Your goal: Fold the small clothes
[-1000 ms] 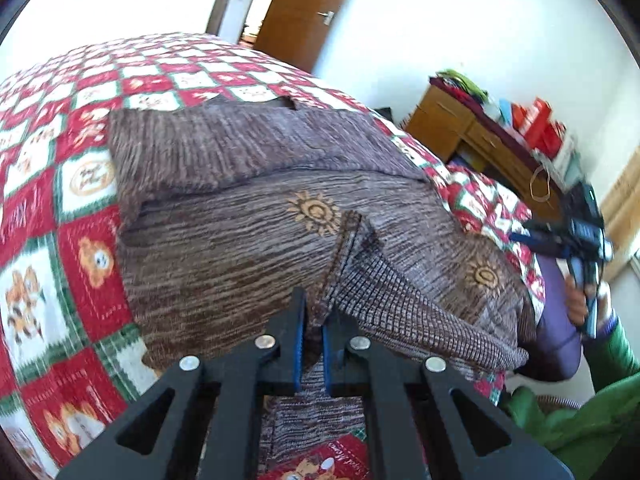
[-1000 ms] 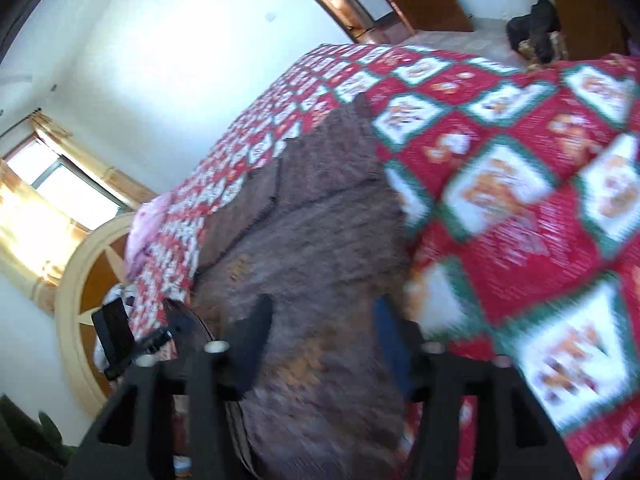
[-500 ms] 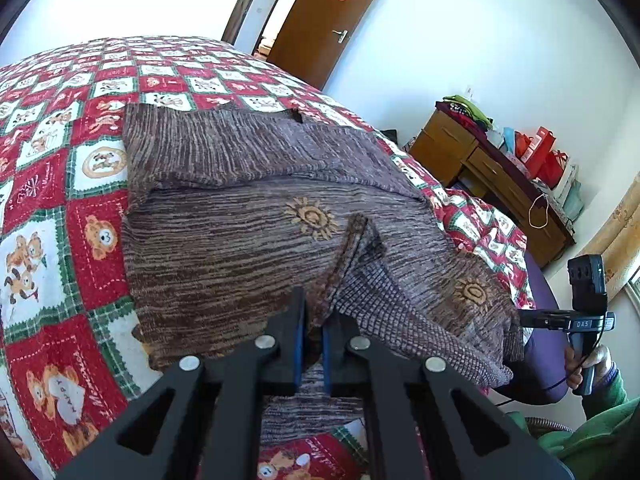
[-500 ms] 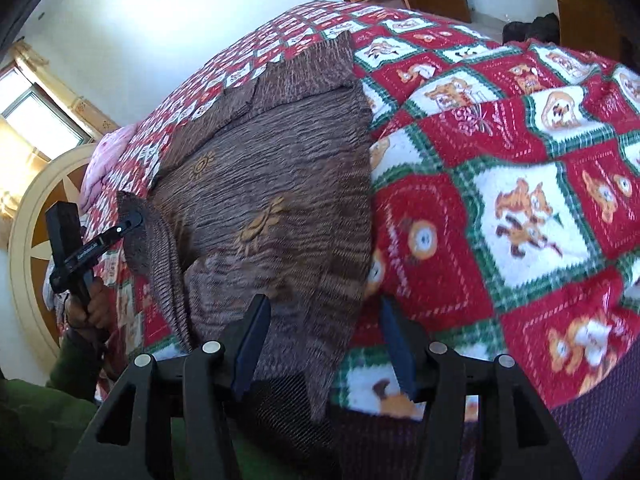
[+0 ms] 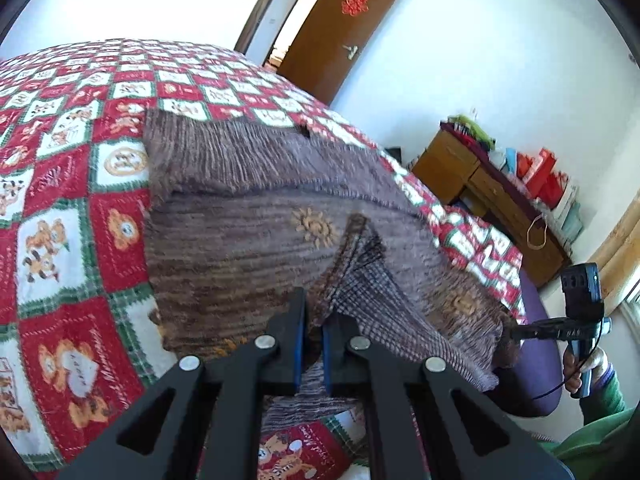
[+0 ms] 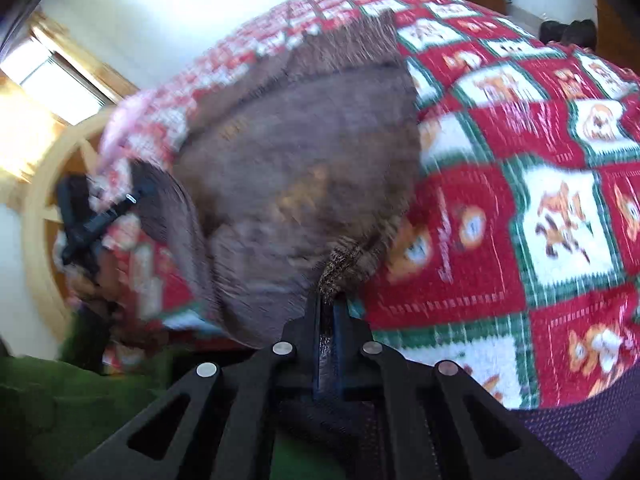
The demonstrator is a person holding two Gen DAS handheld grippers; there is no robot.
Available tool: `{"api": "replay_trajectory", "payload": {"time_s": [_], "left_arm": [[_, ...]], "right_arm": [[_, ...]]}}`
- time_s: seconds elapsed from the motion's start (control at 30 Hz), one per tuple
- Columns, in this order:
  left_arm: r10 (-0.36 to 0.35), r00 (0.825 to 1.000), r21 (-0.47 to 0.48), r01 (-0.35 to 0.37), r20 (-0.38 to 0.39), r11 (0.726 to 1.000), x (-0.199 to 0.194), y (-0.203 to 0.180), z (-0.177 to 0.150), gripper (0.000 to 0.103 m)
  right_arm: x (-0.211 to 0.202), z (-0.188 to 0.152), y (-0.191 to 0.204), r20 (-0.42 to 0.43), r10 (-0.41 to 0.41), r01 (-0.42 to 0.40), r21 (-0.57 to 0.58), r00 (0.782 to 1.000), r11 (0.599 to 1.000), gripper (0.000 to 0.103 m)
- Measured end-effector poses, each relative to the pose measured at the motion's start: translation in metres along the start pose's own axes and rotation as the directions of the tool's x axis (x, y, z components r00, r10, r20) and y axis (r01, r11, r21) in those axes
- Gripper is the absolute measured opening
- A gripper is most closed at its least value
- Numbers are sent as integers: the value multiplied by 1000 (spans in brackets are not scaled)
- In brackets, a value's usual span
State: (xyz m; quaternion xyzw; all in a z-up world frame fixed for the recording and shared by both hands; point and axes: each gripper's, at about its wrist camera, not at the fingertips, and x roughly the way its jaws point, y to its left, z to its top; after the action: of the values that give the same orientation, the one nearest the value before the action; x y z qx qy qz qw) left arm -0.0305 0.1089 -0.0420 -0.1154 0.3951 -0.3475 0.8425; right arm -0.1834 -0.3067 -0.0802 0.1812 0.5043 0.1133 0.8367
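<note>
A red, white and green checked bedspread (image 5: 80, 208) printed with bears covers the bed and fills most of both views. Spread on the bedspread lies the brown knitted sweater (image 5: 240, 216), its far half flat with one sleeve folded across the body, and small orange sun motifs (image 5: 314, 226) showing on the knit. The near hem of the sweater is lifted off the bedspread at two corners.

Beyond the far right edge of the bedspread, against the white wall, stands a wooden dresser (image 5: 492, 196) carrying red bags and folded items, and a brown door (image 5: 340, 36) hangs open past the far end of the bedspread. In the right wrist view a round wooden headboard (image 6: 44, 208) sits at the left end of the bedspread.

The left gripper (image 5: 314, 320) is pinched tight on a ribbed fold of the sweater hem, cloth squeezed between its blue pads. The right gripper (image 6: 328, 308) is likewise clamped on the opposite hem corner, a tuft of knit bunched at its tips; this view is motion-blurred. Each gripper also appears in the other's view, at the sweater's edge nearest the person's green sleeve (image 5: 596, 440).
</note>
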Motion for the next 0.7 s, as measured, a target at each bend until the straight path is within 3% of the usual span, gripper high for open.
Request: {"api": "replay_trajectory", "payload": {"time_s": [0.13,0.2,0.37,0.47,0.53,0.57,0.63,0.67,0.7], "left_arm": [[25,998,-1,-25,51,1000,-9,6,17,7],[50,997,-6,-50,66,999,-7,11,28,7],[139,988,-63,-135,71,989,12,36,48,7],[179,983,-111,-173,44,979,29,52,52,7],[176,984,-124,-171,31,977,35,56,49,7],[174,984,-124,-170,24,978,39,57,47,7],[175,984,-127,-173,9,977,44,60,41,7],[175,985,-137,-174,-2,975,48,64,38,7],[176,984,-146,-175,-7,974,48,65,37,7]], "right_arm": [[-27,42,-6,116,173,-179,41,978,983,5],[-28,68,-8,160,220,-232,59,962,971,5],[0,140,-39,254,238,-279,139,938,950,5],[21,165,-54,270,143,-192,164,952,968,6],[32,167,-53,215,153,-190,165,965,968,6],[37,163,-49,171,153,-181,162,973,970,11],[41,154,-41,106,131,-145,135,986,980,31],[38,143,-35,92,124,-134,117,988,984,49],[36,135,-32,91,120,-129,105,989,986,58]]}}
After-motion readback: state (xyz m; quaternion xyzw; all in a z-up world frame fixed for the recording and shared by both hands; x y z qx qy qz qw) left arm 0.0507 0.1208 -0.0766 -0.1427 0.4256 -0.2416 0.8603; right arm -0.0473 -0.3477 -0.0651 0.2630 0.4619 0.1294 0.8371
